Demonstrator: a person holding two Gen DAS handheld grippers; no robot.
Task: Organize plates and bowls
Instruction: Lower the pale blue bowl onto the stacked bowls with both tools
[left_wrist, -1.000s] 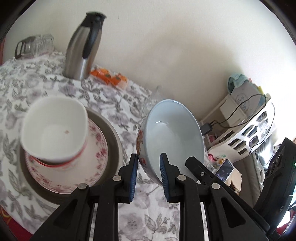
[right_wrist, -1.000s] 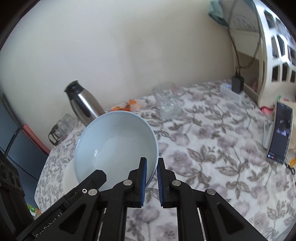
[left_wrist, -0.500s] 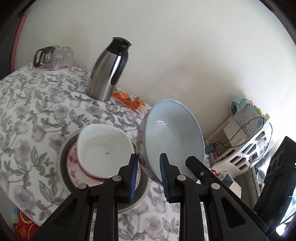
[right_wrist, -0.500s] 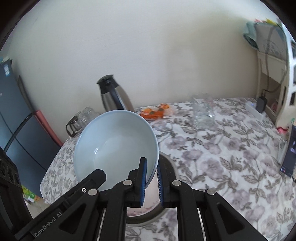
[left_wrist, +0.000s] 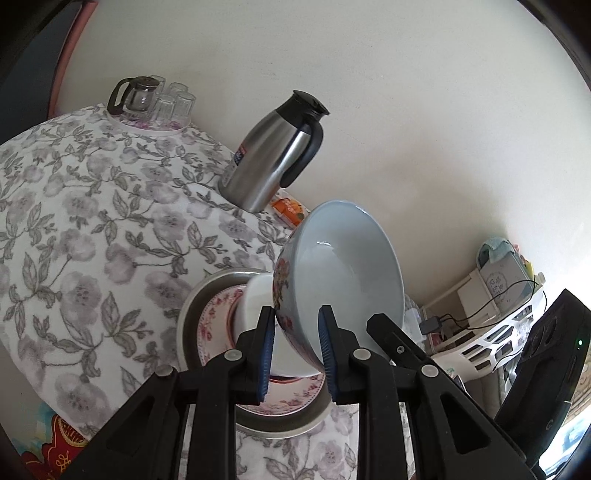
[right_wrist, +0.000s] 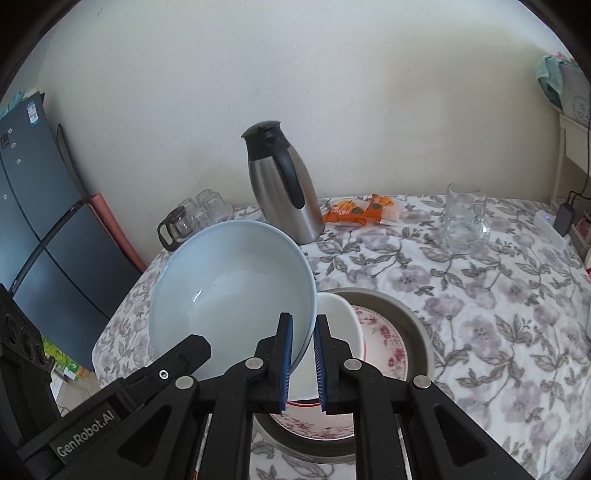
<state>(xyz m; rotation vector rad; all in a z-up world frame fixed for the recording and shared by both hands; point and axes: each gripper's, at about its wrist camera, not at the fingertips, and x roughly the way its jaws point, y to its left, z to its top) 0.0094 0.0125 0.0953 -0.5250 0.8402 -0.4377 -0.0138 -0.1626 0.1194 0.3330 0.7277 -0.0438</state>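
Note:
A light blue bowl (left_wrist: 343, 273) with a flower pattern outside hangs tilted in the air, held at two sides of its rim. My left gripper (left_wrist: 296, 314) is shut on one side of the rim, and my right gripper (right_wrist: 303, 319) is shut on the bowl (right_wrist: 236, 288) at the other side. Just beneath it a white bowl (left_wrist: 255, 306) (right_wrist: 338, 321) sits on a pink-flowered plate (left_wrist: 214, 325) (right_wrist: 384, 339), which lies on a wide grey plate (left_wrist: 207, 291) (right_wrist: 410, 314). The blue bowl hides part of this stack.
On the flowered tablecloth stand a steel thermos jug (left_wrist: 273, 162) (right_wrist: 280, 184), a tray with a glass teapot and glasses (left_wrist: 151, 99), an orange packet (right_wrist: 362, 210) and a glass jug (right_wrist: 463, 221). A dark fridge (right_wrist: 33, 221) is at the left, a white shelf (left_wrist: 498, 332) at the right.
Both grippers have carried the blue bowl sideways across the table, so it now hangs over the stack of white bowl and plates. The grip on the bowl is unchanged.

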